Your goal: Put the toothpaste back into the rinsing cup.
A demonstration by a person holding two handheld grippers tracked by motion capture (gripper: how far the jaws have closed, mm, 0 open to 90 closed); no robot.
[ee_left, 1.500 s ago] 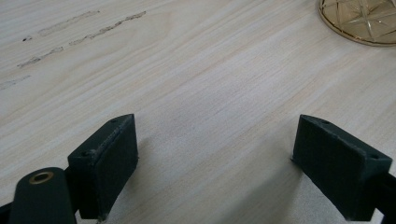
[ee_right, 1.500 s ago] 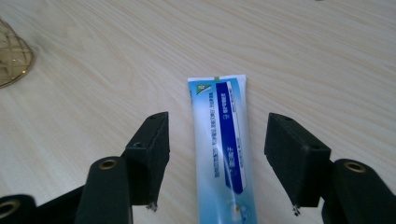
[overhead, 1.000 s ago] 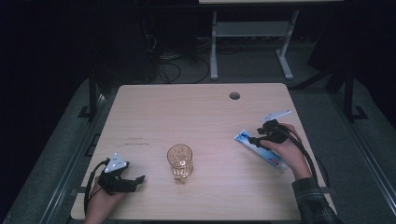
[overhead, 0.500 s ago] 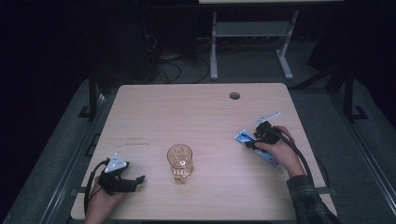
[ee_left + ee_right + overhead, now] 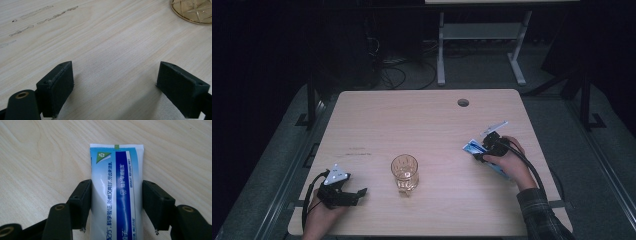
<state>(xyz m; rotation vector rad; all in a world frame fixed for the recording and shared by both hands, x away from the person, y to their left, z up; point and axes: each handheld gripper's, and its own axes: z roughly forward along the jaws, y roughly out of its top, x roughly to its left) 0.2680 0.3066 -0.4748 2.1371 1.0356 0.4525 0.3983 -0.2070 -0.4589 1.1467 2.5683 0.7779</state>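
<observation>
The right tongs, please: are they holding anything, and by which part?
The right tongs are shut on the toothpaste tube, their jaws against its two long edges, below the flat crimped end.

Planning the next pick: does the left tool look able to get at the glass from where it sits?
Probably yes. The left tool is open with nothing in it, and only bare table lies between it and the glass.

toothpaste tube (image 5: 116,192): chinese print and a recycling sign.
</observation>
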